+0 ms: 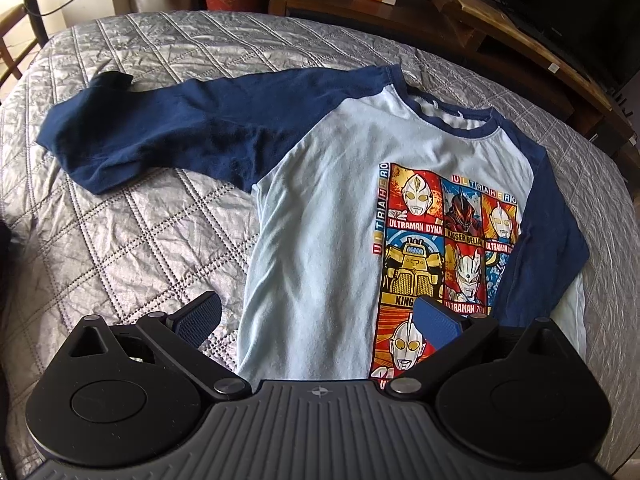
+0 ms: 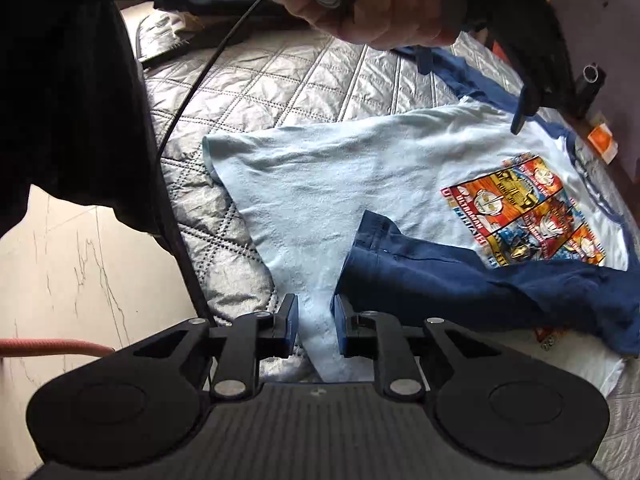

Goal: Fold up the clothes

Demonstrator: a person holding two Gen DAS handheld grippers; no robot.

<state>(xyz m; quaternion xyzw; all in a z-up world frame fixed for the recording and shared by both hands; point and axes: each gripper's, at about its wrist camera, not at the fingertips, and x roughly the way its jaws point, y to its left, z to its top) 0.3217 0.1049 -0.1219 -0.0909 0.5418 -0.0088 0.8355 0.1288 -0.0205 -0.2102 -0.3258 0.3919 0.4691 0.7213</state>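
Plainly, the long-sleeved shirt (image 1: 320, 208) lies spread face-up on the quilted bedspread (image 1: 132, 248), filling the middle and right of the left wrist view, its colourful printed panel (image 1: 444, 248) at centre right. One navy sleeve (image 1: 160, 136) stretches out toward the upper left of that frame; the other navy sleeve (image 2: 460, 280) is folded across the pale body, seen at centre right of the right wrist view. At the bottom of its own frame the left gripper (image 1: 320, 320) hangs with jaws spread wide, nothing between them — just the shirt's lower part below. The right gripper (image 2: 316, 324) sits at the bottom centre of its view, jaws narrowly parted — a ridge of pale fabric runs between the pads, which are not squeezing it. A hand (image 2: 368, 4) fills the top centre.
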